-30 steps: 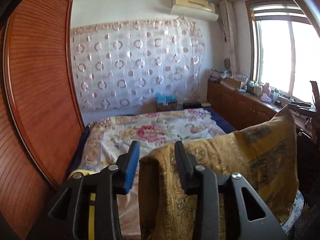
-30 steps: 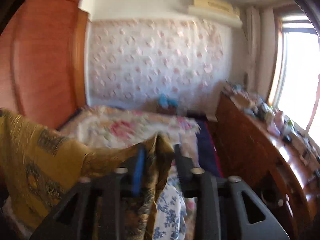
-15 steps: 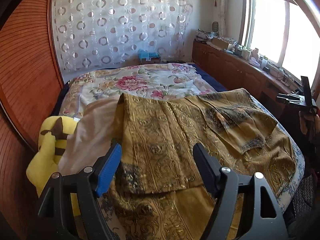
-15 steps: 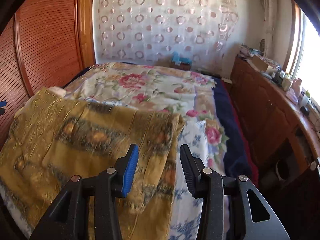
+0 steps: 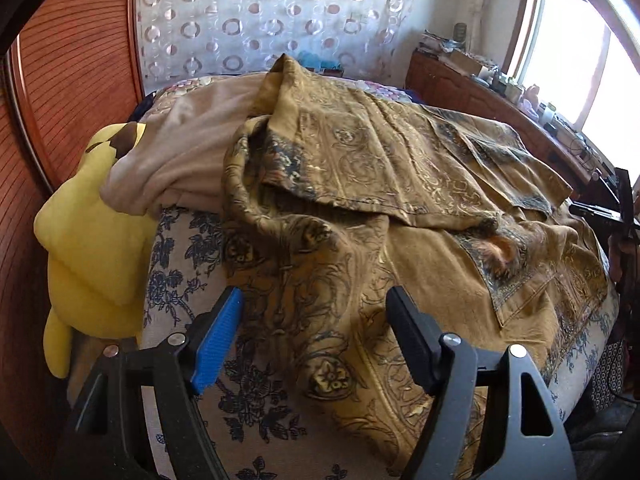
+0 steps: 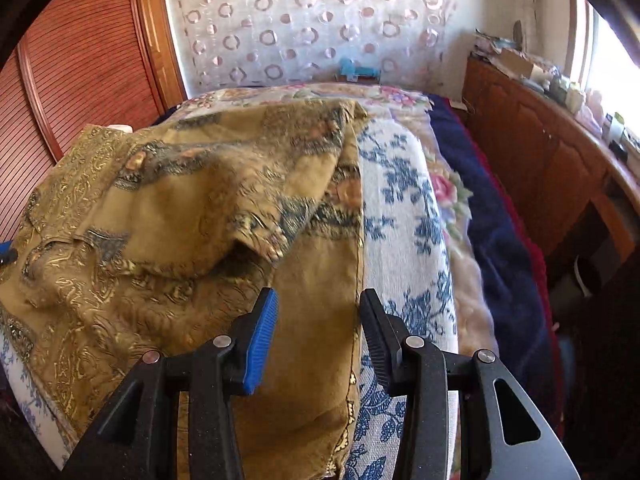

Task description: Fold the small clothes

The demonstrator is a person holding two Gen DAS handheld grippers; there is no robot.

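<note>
A gold-brown patterned garment [image 5: 360, 208] lies spread on the bed's near end, with its upper half folded down over the lower half. It also shows in the right wrist view [image 6: 168, 216]. My left gripper [image 5: 314, 316] is open and empty, low over the garment's near left part. My right gripper [image 6: 318, 316] is open and empty over the garment's right edge. The right gripper shows at the far right of the left wrist view [image 5: 616, 208].
A yellow plush toy [image 5: 88, 240] and a beige blanket [image 5: 188, 148] lie at the bed's left. The blue-flowered bedspread [image 6: 404, 216] lies under the garment. A wooden wardrobe [image 5: 68, 80] stands at left, a cluttered sideboard [image 6: 560, 136] at right.
Both grippers let go of the garment, which dropped from held-up onto the bed, folded over. Both grippers opened and have since moved lower and closer to the cloth.
</note>
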